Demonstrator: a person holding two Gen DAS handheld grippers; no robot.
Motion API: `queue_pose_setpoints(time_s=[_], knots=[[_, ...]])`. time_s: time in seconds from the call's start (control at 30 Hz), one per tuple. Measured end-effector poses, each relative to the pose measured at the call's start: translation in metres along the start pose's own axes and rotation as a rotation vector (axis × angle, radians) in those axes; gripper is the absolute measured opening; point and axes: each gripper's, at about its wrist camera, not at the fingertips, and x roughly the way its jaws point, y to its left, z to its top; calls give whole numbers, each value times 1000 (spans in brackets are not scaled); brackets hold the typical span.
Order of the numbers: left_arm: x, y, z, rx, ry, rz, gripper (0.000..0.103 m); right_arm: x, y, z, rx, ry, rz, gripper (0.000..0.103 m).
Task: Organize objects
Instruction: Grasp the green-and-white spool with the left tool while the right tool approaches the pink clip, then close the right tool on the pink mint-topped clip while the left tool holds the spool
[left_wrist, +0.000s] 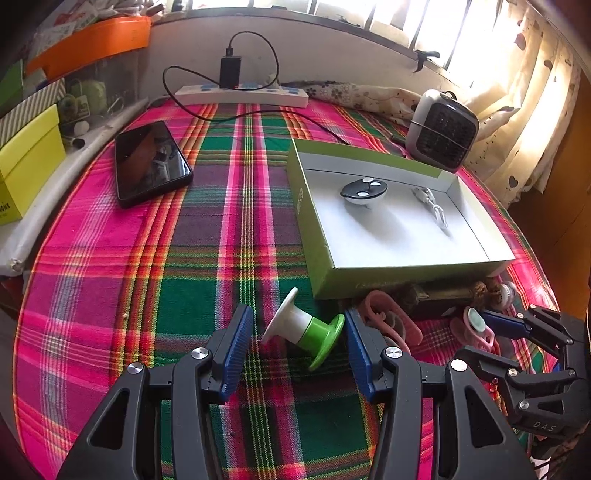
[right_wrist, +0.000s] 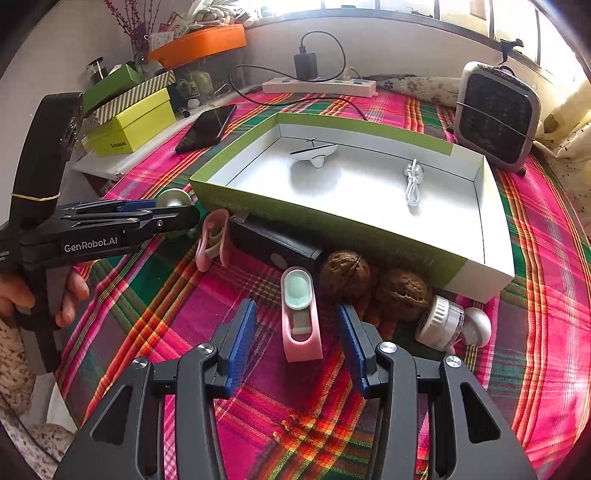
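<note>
Left claw (left_wrist: 298, 341): released, pads astride spool (left_wrist: 303, 333) lying on desk (left_wrist: 207, 236), not touching.
Right claw (right_wrist: 297, 334): released, pink clip (right_wrist: 300, 317) lies between pads, untouched.
Walnuts (right_wrist: 345, 275): beyond clip, against box (right_wrist: 258, 210).

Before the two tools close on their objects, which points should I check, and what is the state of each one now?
1. Left tool open around the green and white spool: ok.
2. Left pads clear of the spool: cannot tell, the green flange is very near one pad.
3. Right tool open around the pink clip: ok, gaps on both sides.
4. Free space in the green box: ok, only a black and white gadget and a white cable inside.
5. Walnuts near the right tool: not ok, they lie close to its path.
</note>
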Motion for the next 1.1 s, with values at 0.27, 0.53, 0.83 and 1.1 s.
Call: queue_pose_setpoints(time_s=[0.27,0.53,0.83,1.1], knots=[[0,0,-1,14,-8,4,47,0,6,-2,-20,-15,-42,46],[0,-1,-2,22,-13,23,32,-1,6,-3,-32,-16,-74,36],[-1,0,-3,20,-18,26,31,-2,4,-3,-32,-23,-92,18],[-2,0,-3,19,-19,26,31,-2,5,-3,-29,-26,-94,18]])
